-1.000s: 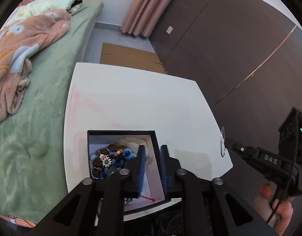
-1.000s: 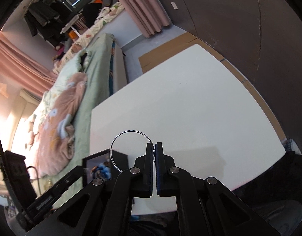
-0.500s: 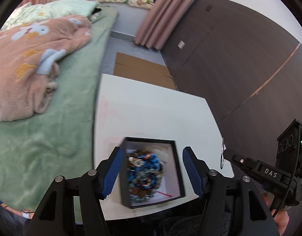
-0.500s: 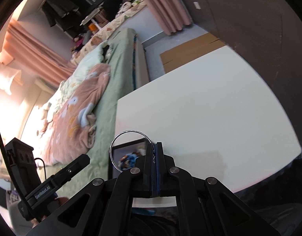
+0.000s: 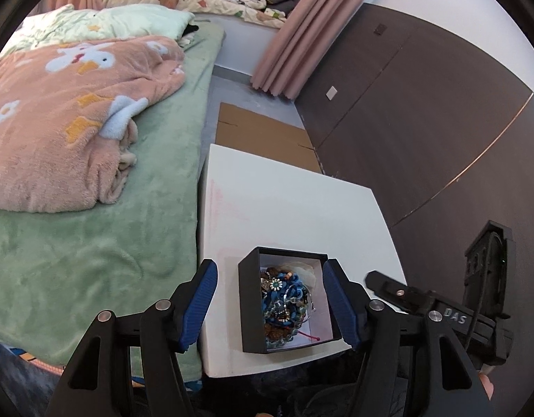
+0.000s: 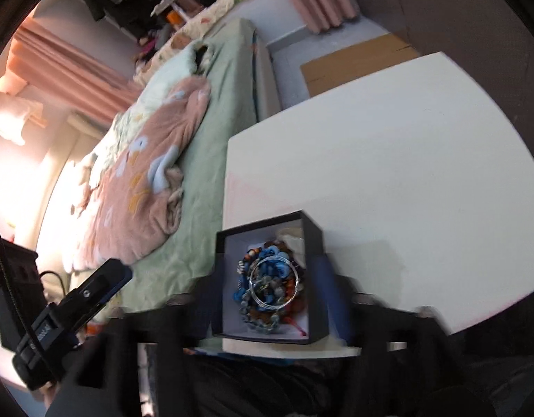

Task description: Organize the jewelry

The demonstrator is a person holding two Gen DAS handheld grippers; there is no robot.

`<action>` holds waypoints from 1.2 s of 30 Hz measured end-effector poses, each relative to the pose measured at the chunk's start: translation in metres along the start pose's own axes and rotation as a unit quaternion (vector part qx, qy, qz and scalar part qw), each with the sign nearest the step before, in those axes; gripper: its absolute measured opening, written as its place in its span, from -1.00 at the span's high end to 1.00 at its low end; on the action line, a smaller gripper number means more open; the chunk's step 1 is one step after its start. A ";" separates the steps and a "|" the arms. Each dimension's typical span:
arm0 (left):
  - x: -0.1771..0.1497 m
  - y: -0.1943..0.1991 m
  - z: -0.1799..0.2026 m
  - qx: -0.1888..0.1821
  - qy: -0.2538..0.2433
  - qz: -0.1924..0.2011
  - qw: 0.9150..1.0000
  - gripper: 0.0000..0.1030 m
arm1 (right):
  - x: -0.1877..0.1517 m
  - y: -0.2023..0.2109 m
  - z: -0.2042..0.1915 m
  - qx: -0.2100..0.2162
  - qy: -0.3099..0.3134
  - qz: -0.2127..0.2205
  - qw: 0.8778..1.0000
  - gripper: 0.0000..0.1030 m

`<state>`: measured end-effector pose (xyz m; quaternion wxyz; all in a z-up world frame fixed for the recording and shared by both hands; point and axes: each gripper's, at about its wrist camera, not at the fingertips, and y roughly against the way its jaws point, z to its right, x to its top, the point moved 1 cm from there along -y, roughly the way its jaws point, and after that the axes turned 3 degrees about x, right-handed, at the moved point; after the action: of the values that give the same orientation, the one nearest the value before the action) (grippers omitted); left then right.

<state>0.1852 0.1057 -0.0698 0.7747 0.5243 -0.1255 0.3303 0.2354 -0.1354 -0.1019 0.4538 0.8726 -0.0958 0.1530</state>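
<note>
**One box, one ring, two spread tools**

One black box (image 5: 250,316) sits at the near edge of the single white worktop (image 5: 294,208), beside the bed (image 5: 93,243). It holds one tangled heap of beads (image 5: 284,305), mostly blue. One thin silver ring (image 6: 274,283) lies on top of that heap. The left tool (image 5: 270,305) stands spread, its two blue pads either side of the box, pinching nothing. The right tool (image 6: 267,299), blurred, has just been opening; its jaws are apart with nothing gripped.
</note>
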 end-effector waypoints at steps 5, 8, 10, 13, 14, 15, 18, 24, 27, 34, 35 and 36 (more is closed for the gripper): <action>-0.006 0.003 0.012 -0.005 -0.008 -0.002 1.000 -0.25 | -0.006 0.022 0.008 -0.001 0.002 0.013 1.000 -0.25; -0.011 0.009 0.025 -0.004 -0.023 0.003 1.000 -0.25 | -0.012 0.035 0.015 -0.002 -0.002 0.018 1.000 -0.39; -0.013 0.015 0.031 0.002 -0.026 0.011 1.000 -0.28 | -0.016 0.043 0.019 -0.002 -0.002 0.020 1.000 -0.53; -0.019 0.025 0.037 0.001 -0.031 0.022 0.999 -0.45 | -0.026 0.054 0.021 -0.011 0.005 0.025 1.000 -0.56; -0.020 0.028 0.039 0.002 -0.032 0.025 0.999 -0.57 | -0.029 0.056 0.022 -0.011 0.005 0.022 1.000 -0.58; -0.023 0.032 0.042 0.002 -0.033 0.030 0.999 -0.69 | -0.031 0.058 0.023 -0.011 0.004 0.020 1.000 -0.65; -0.031 0.043 0.047 -0.001 -0.033 0.039 0.999 -0.83 | -0.040 0.071 0.023 -0.022 0.014 0.032 0.999 -0.86; -0.046 0.062 0.059 -0.008 -0.042 0.049 0.998 -0.99 | -0.054 0.104 0.023 -0.032 0.026 0.062 0.997 -1.00; -0.052 0.074 0.068 -0.007 -0.056 0.052 0.997 -0.99 | -0.061 0.119 0.020 -0.035 0.034 0.073 0.996 -1.00; -0.066 0.101 0.091 -0.006 -0.097 0.065 0.993 -0.99 | -0.079 0.149 0.014 -0.045 0.052 0.090 0.994 -1.00; -0.068 0.105 0.093 -0.006 -0.104 0.068 0.992 -0.99 | -0.083 0.154 0.015 -0.044 0.052 0.093 0.993 -1.00; -0.072 0.110 0.097 -0.003 -0.111 0.072 0.991 -0.99 | -0.086 0.159 0.015 -0.044 0.053 0.095 0.993 -1.00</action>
<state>0.0750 0.0174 0.0119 0.7316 0.5453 -0.2493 0.3245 0.1089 -0.2359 -0.0194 0.4791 0.8295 -0.1608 0.2377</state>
